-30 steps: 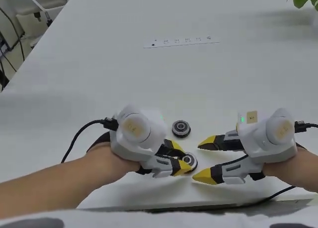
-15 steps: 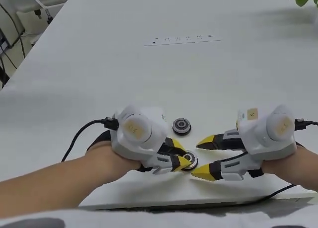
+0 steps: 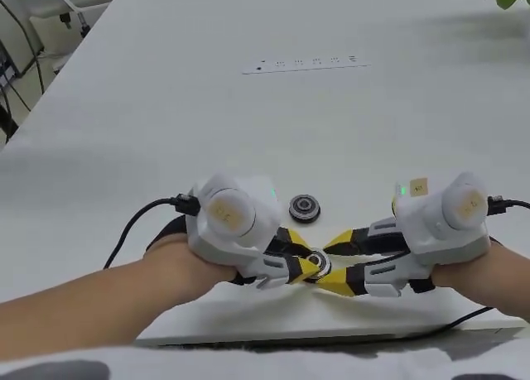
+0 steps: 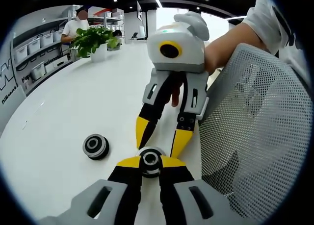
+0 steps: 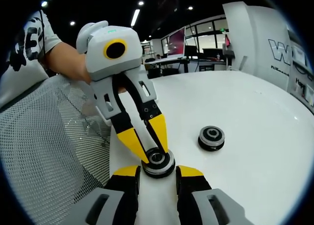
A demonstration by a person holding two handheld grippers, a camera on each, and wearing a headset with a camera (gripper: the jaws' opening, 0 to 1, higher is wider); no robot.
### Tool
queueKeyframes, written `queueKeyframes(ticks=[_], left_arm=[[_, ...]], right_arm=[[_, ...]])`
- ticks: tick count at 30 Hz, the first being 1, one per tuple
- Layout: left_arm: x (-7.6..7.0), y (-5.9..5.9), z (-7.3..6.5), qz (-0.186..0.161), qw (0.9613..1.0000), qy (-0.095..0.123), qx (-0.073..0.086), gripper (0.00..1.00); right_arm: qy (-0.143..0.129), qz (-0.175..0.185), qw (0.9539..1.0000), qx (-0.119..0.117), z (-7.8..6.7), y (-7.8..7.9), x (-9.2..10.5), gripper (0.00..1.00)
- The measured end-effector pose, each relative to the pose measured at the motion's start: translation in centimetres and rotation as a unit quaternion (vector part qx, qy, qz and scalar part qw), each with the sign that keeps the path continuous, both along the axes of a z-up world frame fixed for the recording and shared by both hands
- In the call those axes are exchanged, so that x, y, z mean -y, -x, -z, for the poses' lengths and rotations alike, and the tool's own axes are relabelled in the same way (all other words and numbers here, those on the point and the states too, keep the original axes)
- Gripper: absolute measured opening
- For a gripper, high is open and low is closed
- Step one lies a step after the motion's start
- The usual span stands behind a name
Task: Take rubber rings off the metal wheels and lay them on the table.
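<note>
Left gripper (image 5: 153, 145) pinches small metal wheel w/ black rubber ring (image 5: 158, 163) at near edge of white table (image 3: 166, 107). Right gripper (image 4: 156, 147) is spread, jaws flanking the rim. Best approach, I reckon: left grip firm, right bites rubber only, not hub. 2nd wheel (image 3: 305, 208) lies just beyond.

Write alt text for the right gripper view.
The left tongs, coming in from the upper left, grip a metal wheel, and the right tongs, open, flank it from the bottom of the view. A second wheel lies on the white table, apart to the right; a mesh chair back stands at left.
</note>
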State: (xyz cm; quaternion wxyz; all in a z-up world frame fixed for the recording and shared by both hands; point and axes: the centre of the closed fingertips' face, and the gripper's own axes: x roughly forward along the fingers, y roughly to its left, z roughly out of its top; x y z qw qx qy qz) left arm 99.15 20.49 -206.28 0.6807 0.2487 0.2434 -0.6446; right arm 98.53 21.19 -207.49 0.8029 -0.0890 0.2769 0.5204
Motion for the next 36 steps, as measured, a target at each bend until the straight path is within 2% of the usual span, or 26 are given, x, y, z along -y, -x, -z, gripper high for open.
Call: queueKeyframes(ticks=[14,23,26,29,30,36], left_arm=[[0.0,0.0,0.0,-0.003,1.0,0.003,0.0,0.07],[0.0,0.0,0.0,-0.004,1.0,0.005,0.002,0.07],[0.0,0.0,0.0,-0.004,1.0,0.005,0.003,0.07],[-0.1,0.0,0.0,-0.005,1.0,0.006,0.002,0.07],[-0.1,-0.1,0.0,-0.005,1.0,0.006,0.002,0.07],[-0.1,-0.1,0.0,-0.009,0.9999,0.006,0.003,0.07]], right_arm=[[-0.017,0.016,0.9996,-0.017,0.1,0.1,0.3,0.22],[-0.012,0.019,0.9996,-0.017,0.2,0.2,0.6,0.17],[-0.009,0.021,0.9996,-0.018,0.2,0.3,0.8,0.14],[-0.009,0.025,0.9993,-0.025,0.3,0.3,1.1,0.05],[-0.014,0.03,0.9989,-0.033,0.3,0.3,1.0,0.05],[-0.012,0.03,0.9988,-0.036,0.3,0.3,1.0,0.04]])
